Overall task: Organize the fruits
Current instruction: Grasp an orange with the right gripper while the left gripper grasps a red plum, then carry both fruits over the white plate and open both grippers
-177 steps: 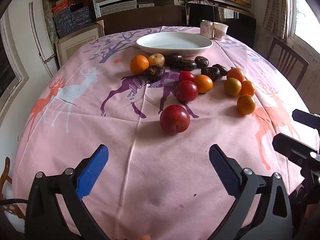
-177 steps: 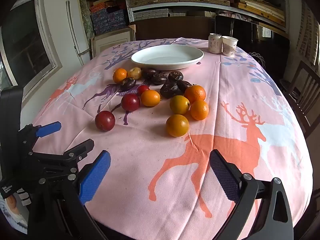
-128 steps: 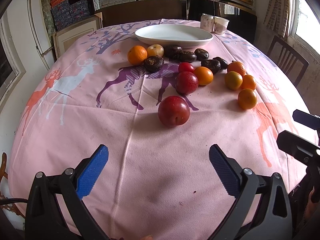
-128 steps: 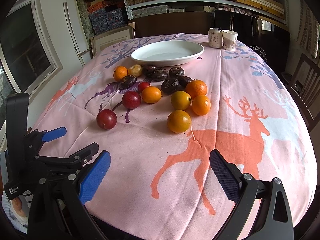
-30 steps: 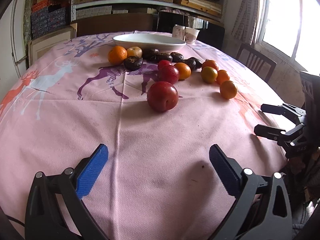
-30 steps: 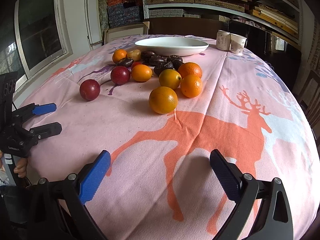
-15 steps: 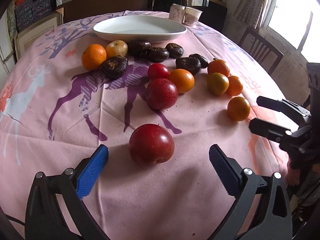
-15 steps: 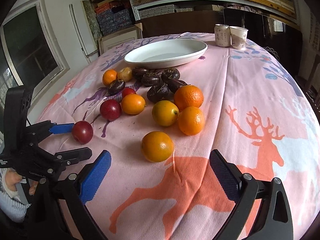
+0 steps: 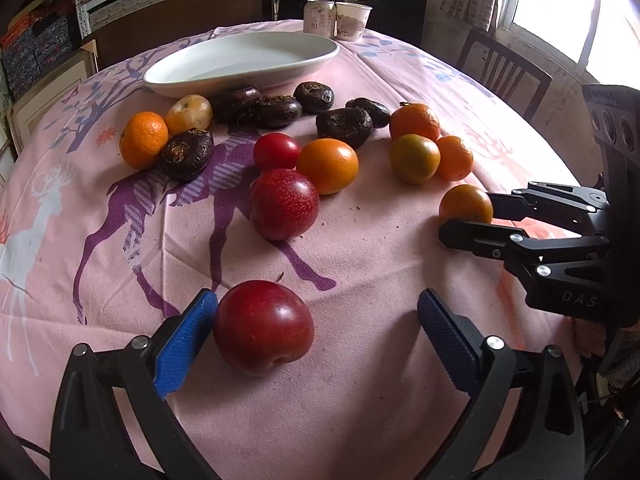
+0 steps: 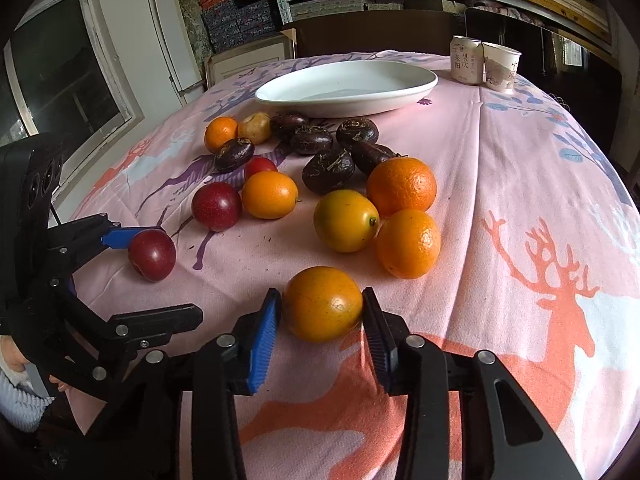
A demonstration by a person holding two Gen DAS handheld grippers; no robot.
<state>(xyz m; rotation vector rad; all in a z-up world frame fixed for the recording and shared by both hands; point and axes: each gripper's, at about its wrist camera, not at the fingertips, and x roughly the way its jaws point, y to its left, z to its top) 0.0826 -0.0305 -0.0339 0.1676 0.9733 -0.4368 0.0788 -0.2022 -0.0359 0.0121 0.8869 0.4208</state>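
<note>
Nothing has been sorted yet, by the look of it: the white oval ceramic dish (image 10: 346,88) at the far side of the desk (image 10: 520,184), which is draped in a pink deer-print cloth, holds no fruit, and every piece lies loose on the cloth in front of it. I count 5 orange citrus fruits, 3 red plums, 1 yellowish-brown fruit and a cluster of dark, rough-skinned brown ones nearest the dish. Only the 2 nearest pieces are being dealt with. The right claw (image 10: 320,320) has just been closing, and its 2 pads now press on either side of the round orange citrus fruit (image 10: 322,304) at the near edge of the group; that fruit rests on the cloth, not lifted. The left claw (image 9: 316,332) has just narrowed a little but stands wide apart around the glossy dark-red plum (image 9: 263,326); its blue left pad looks to be touching or nearly touching the plum's side, while the other pad is well clear. So I judge the work is at its very start, with both fruits to be lifted and all the rest to follow. The orange is close to a ball, with no long axis worth naming. The plum lies tipped on its side, its stem dimple facing the near edge of the desk and slightly downward.
</note>
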